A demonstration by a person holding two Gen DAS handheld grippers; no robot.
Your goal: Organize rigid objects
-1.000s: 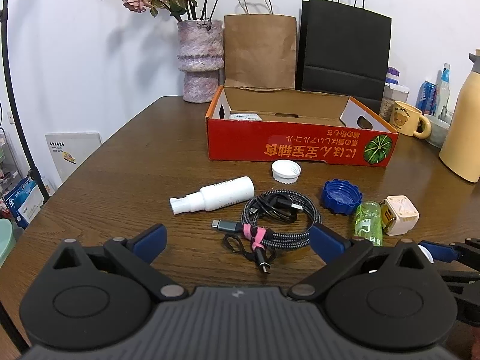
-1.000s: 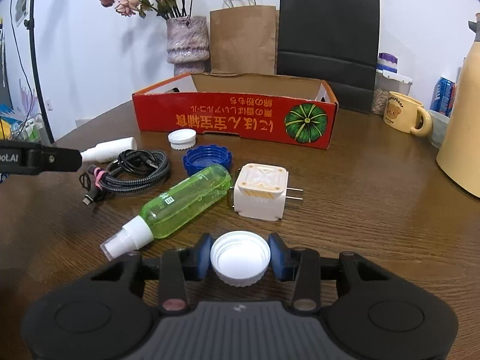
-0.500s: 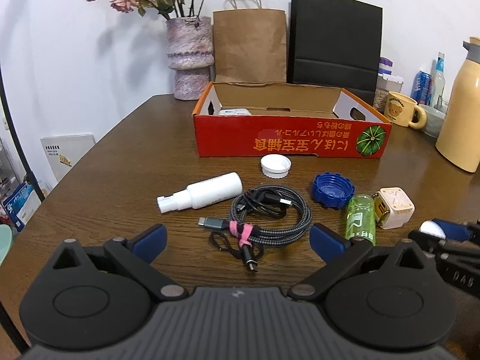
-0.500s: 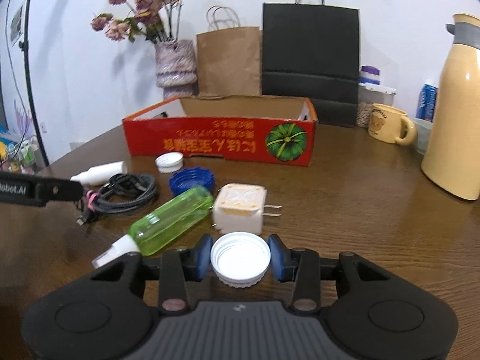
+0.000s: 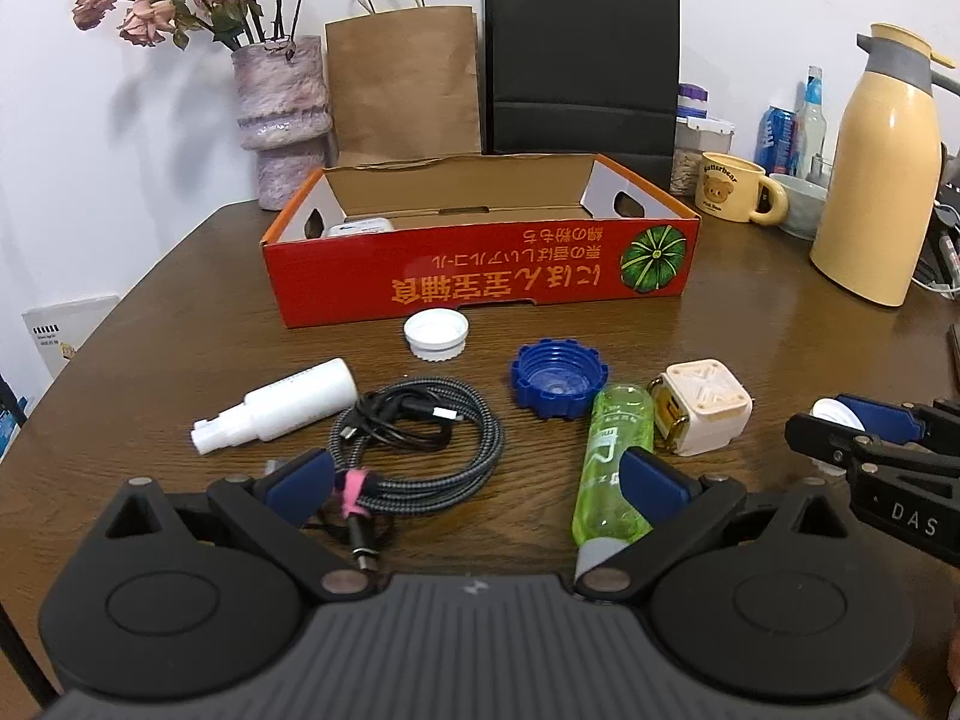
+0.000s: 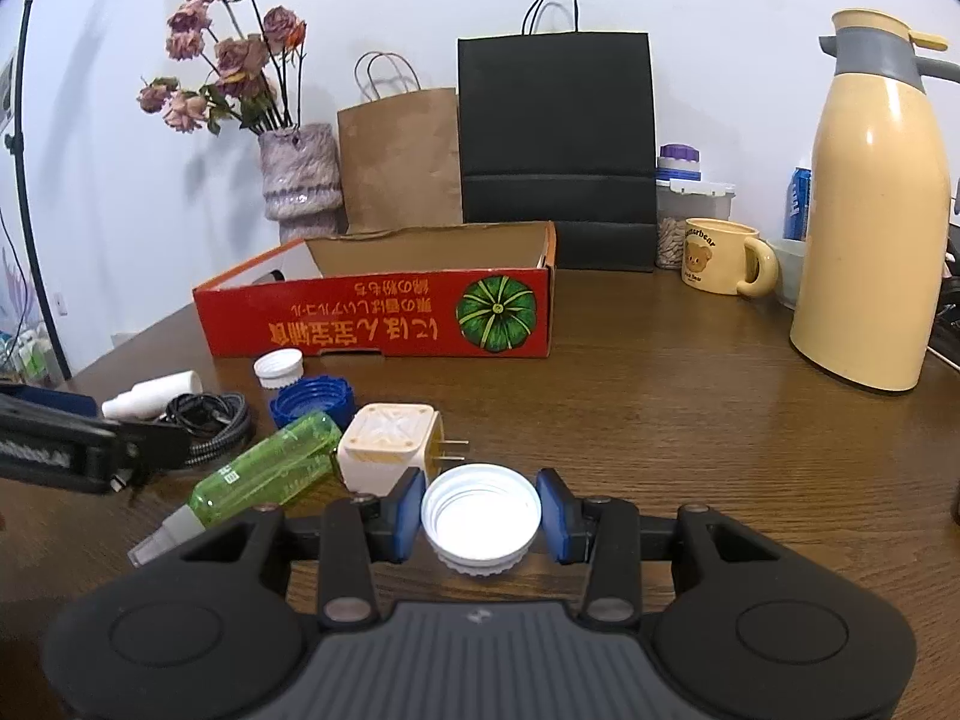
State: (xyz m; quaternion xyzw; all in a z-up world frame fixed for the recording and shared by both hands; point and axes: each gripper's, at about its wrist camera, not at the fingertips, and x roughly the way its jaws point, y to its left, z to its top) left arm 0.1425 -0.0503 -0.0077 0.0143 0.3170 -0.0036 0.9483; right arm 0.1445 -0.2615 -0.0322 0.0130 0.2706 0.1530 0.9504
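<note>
Now we are pinching white cap (image 6: pixel 480 519) in right gripper (image 6: pixel 480 516); left gripper (image 5: pixel 474 474) gaping wide over cable (image 5: pixel 420 450), holding nothing, box (image 5: pixel 480 282) beyond.

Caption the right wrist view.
Right gripper holds a white cap above the table, facing the red box.
</note>
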